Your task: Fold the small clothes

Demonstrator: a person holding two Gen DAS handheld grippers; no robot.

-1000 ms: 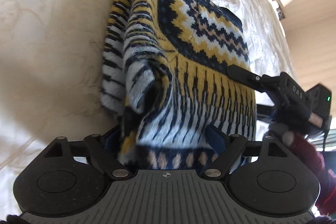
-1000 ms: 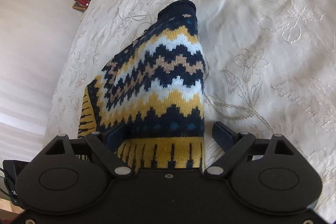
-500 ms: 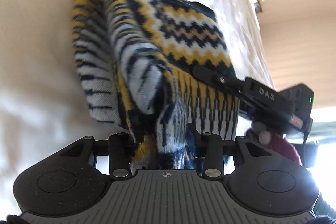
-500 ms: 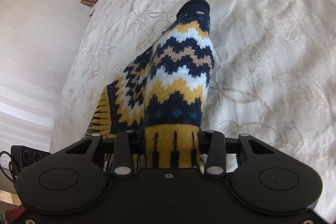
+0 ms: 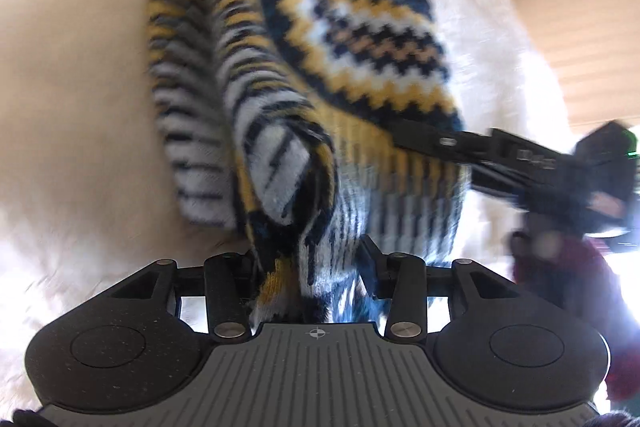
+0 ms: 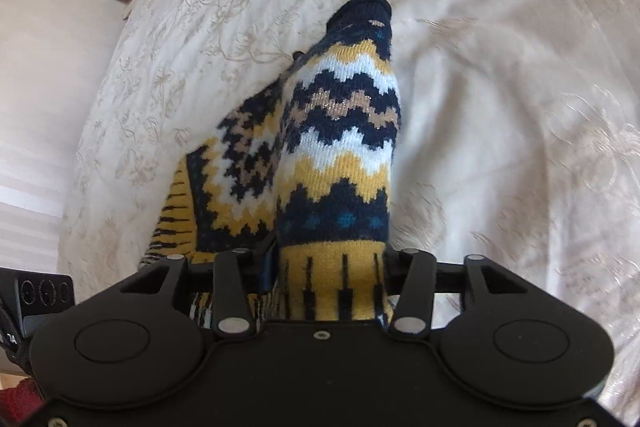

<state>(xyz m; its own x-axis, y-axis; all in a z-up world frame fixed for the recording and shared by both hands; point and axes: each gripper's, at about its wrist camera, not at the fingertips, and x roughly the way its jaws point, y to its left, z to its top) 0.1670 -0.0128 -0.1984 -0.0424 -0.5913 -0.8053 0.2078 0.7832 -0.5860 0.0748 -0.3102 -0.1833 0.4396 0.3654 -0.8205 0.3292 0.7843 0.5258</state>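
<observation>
Nearest the lens, the left hand-held gripper (image 5: 310, 267) is pinching a bunched edge of the knitted sweater (image 5: 304, 99); its jaws have barely been easing after clamping, with knit between them; the right hand-held gripper (image 6: 330, 267) is likewise pinching the yellow ribbed hem (image 6: 336, 283), its jaws having just been loosening a little though the cloth is filling the gap; the sweater is running straight ahead from both, its long axis pointing away toward the dark collar (image 6: 366, 9), lying on the cream embroidered bedspread (image 6: 500, 107); both hands are sitting equally near, side by side along the hem, so the fold probably carries hem toward collar.
</observation>
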